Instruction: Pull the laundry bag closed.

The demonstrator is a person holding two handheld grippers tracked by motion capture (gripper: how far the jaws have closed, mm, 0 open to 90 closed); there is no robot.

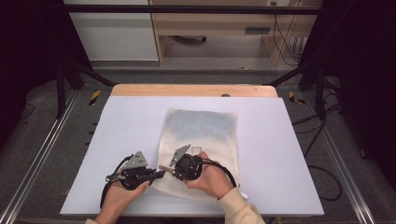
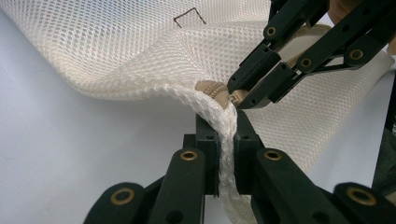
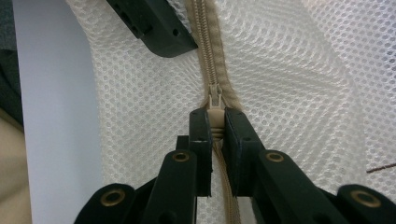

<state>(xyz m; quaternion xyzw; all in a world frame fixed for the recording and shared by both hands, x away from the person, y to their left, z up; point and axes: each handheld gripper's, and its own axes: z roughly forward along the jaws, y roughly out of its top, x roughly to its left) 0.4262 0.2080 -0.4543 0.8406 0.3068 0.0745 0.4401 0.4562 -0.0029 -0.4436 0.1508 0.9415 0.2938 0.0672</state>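
A cream mesh bag [image 1: 201, 130] lies flat on the pale table [image 1: 280, 154], with a beige zipper [image 3: 205, 42] along its near edge. My left gripper [image 2: 227, 137] is shut on the bag's mesh edge at its near left corner, right beside the zipper's end [image 2: 210, 89]. From the opposite side my right gripper [image 3: 214, 122] is shut on the beige zipper pull [image 3: 215, 100]. In the high view the left gripper [image 1: 160, 175] and right gripper [image 1: 165, 168] meet tip to tip at that corner, which is lifted slightly off the table.
The table's wooden far edge [image 1: 194, 90] borders a floor with a desk and cables [image 1: 285, 42] beyond. Metal rails [image 1: 37, 158] run along both sides. A black cable [image 1: 224, 167] loops from the right gripper over the bag.
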